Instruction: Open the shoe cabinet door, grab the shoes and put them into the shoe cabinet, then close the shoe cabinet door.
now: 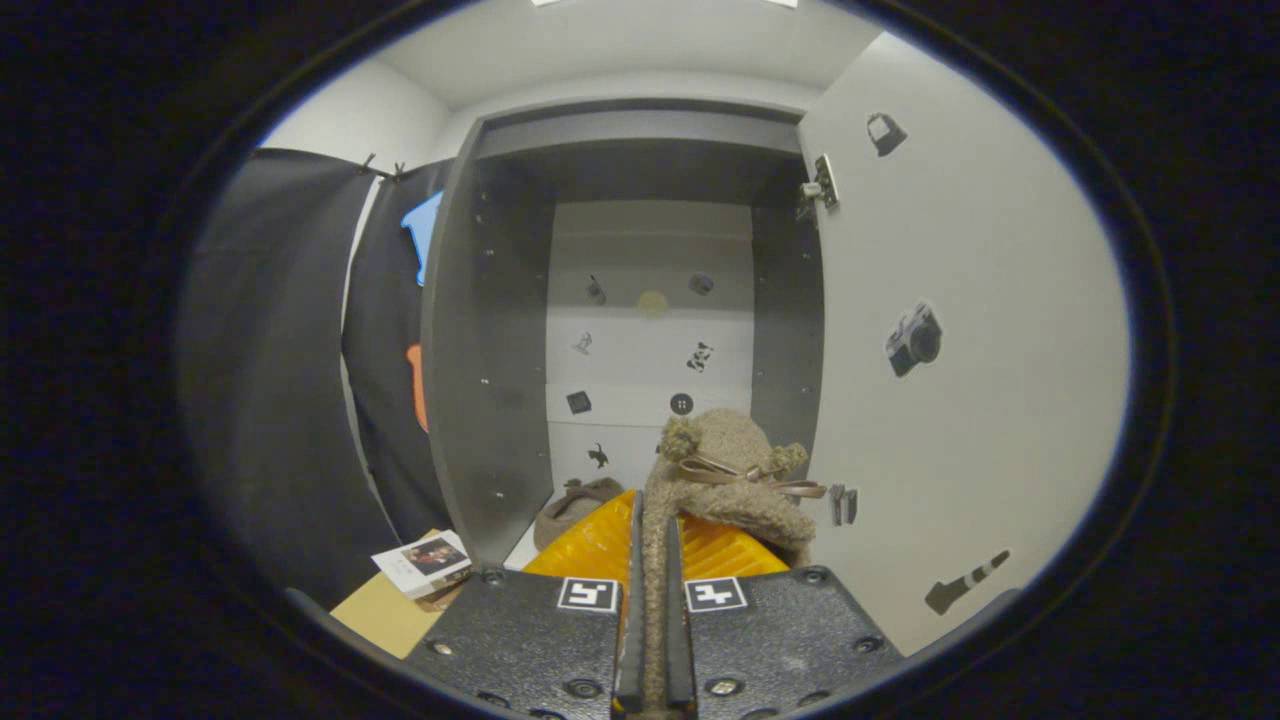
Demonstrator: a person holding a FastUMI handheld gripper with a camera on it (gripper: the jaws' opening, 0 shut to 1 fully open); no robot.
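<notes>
The tool (652, 560) is clamped on the fuzzy brown shoe (735, 480), and the open shoe cabinet (650, 300) lies straight ahead, with the other shoe (575, 505) already on its floor.

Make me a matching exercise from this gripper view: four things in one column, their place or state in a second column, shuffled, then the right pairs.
Things
1. fuzzy shoe
2. second shoe
3. cabinet door
4. booklet

Place or state
A. swung open, beside the cabinet's opening
B. pinched between the fingers of the gripper
C. outside the cabinet, on the surface by its side wall
D. lying on the cabinet's floor, beyond the fingers

Pairs: 1-B, 2-D, 3-A, 4-C
</notes>
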